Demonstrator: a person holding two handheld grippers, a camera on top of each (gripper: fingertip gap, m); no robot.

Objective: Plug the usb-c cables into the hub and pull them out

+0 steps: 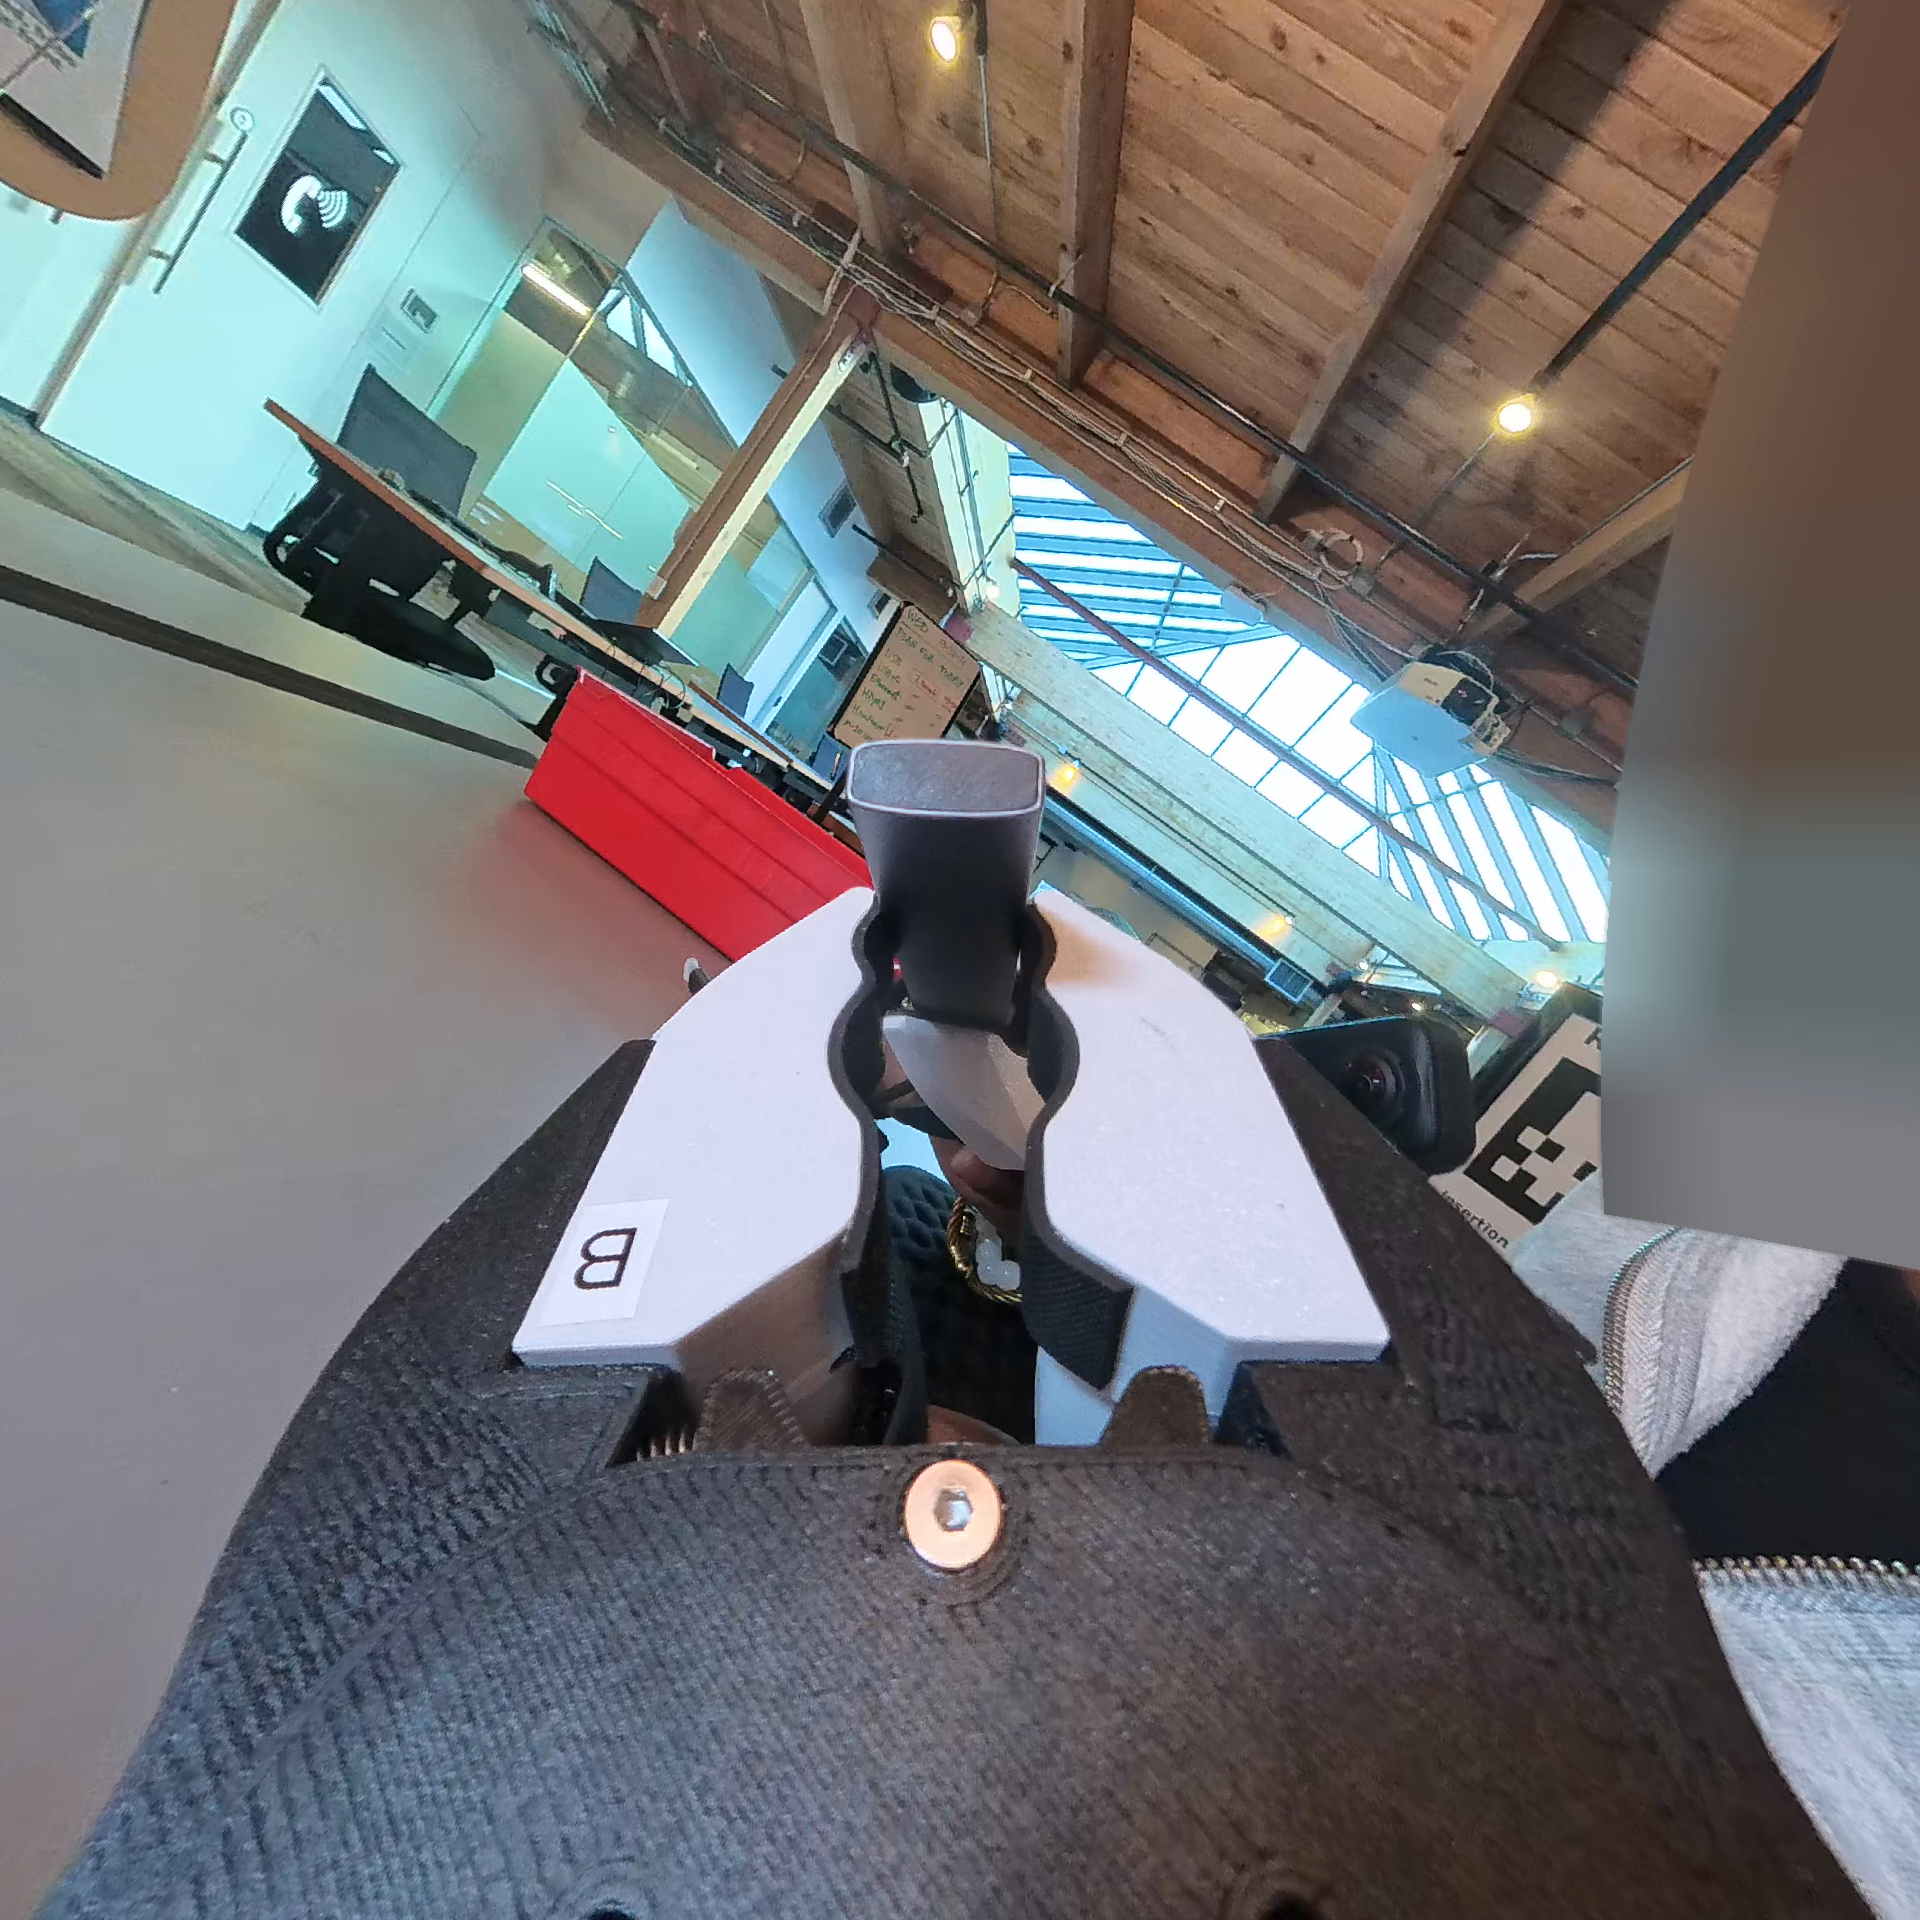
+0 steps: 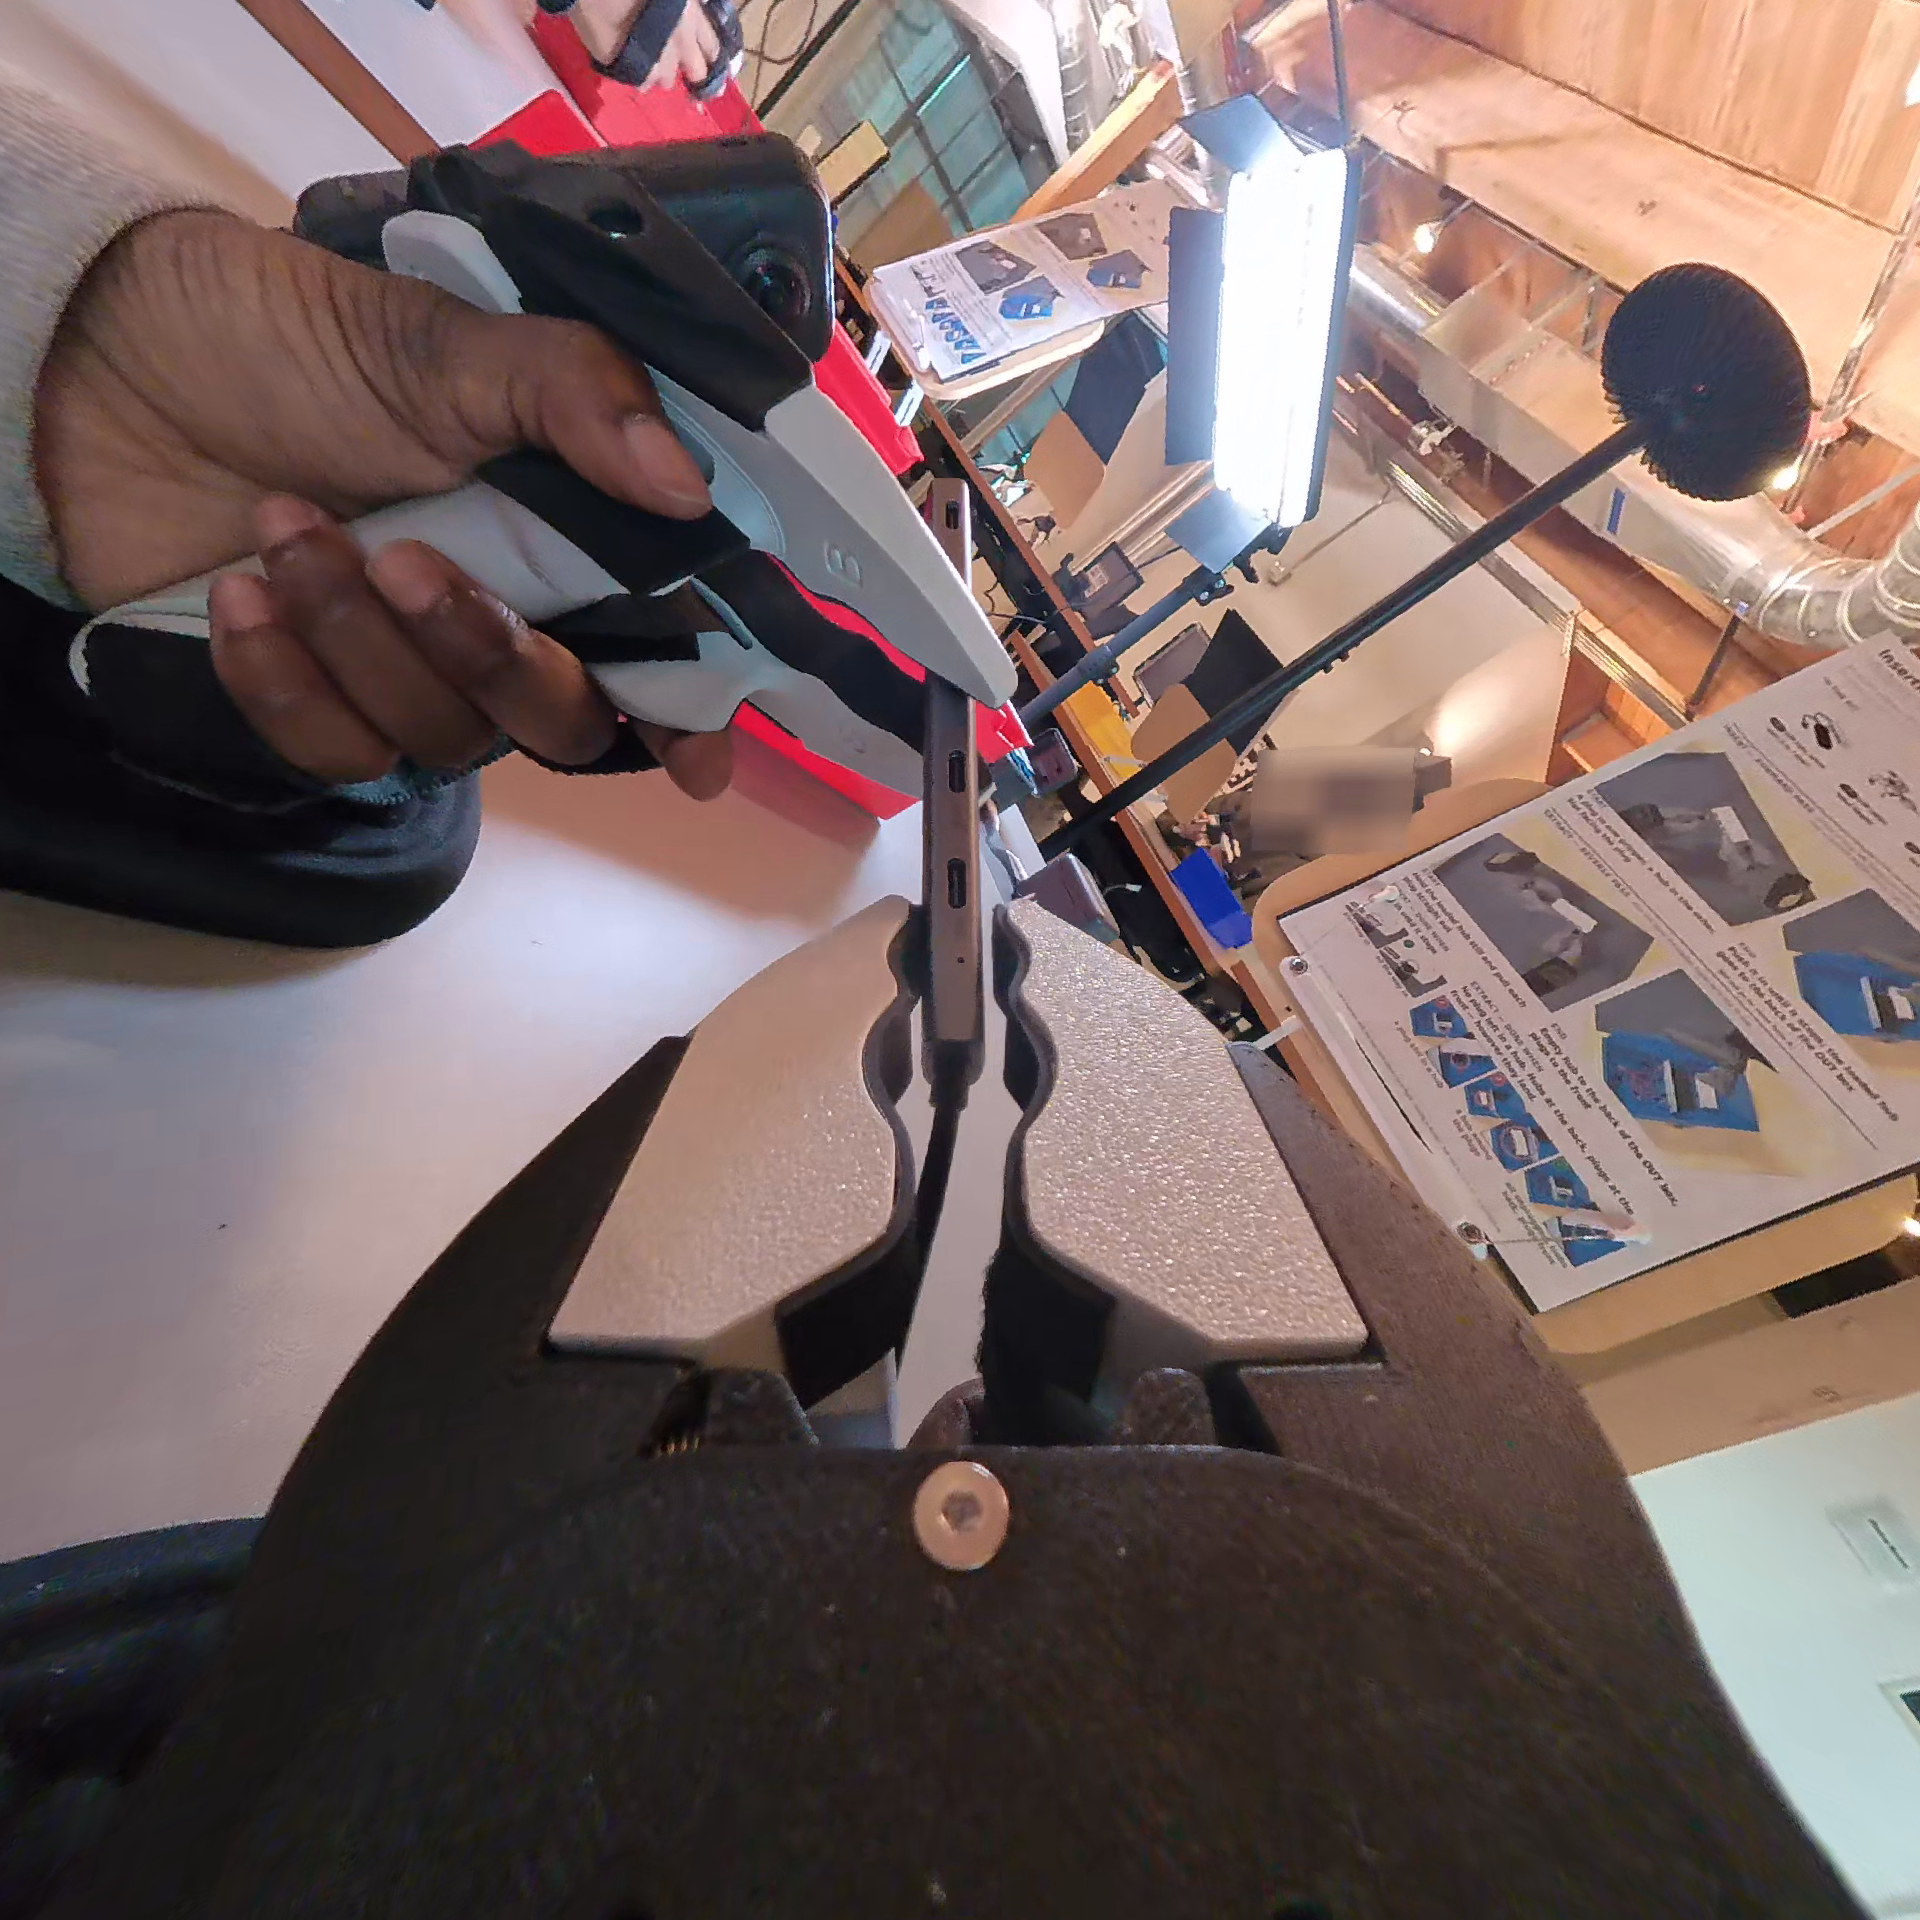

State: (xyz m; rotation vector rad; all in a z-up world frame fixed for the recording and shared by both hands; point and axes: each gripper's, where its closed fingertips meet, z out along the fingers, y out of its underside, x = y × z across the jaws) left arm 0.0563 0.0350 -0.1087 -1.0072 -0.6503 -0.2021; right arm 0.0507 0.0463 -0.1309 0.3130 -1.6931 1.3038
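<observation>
A slim dark grey hub (image 2: 951, 821) stands edge-on in the right wrist view, with small ports along its narrow edge. My right gripper (image 2: 956, 925) is shut on its near end, where a black cable (image 2: 935, 1153) leaves it. My left gripper (image 2: 940, 686), held by a hand (image 2: 312, 416), is closed on the hub's middle from the left. In the left wrist view my left gripper (image 1: 951, 935) is shut on the hub (image 1: 945, 821), seen end-on. A white finger (image 1: 971, 1091) of the other gripper shows below it. No loose usb-c plug is in view.
A red bin (image 1: 665, 821) sits on the pale table (image 1: 260, 935) beyond the grippers; it also shows in the right wrist view (image 2: 852, 395). A board with a printed instruction sheet (image 2: 1621, 987) stands at right. A lit light panel (image 2: 1268, 332) and a black round-headed stand (image 2: 1704, 384) are behind. My two grippers' fingertips are within a few centimetres of each other.
</observation>
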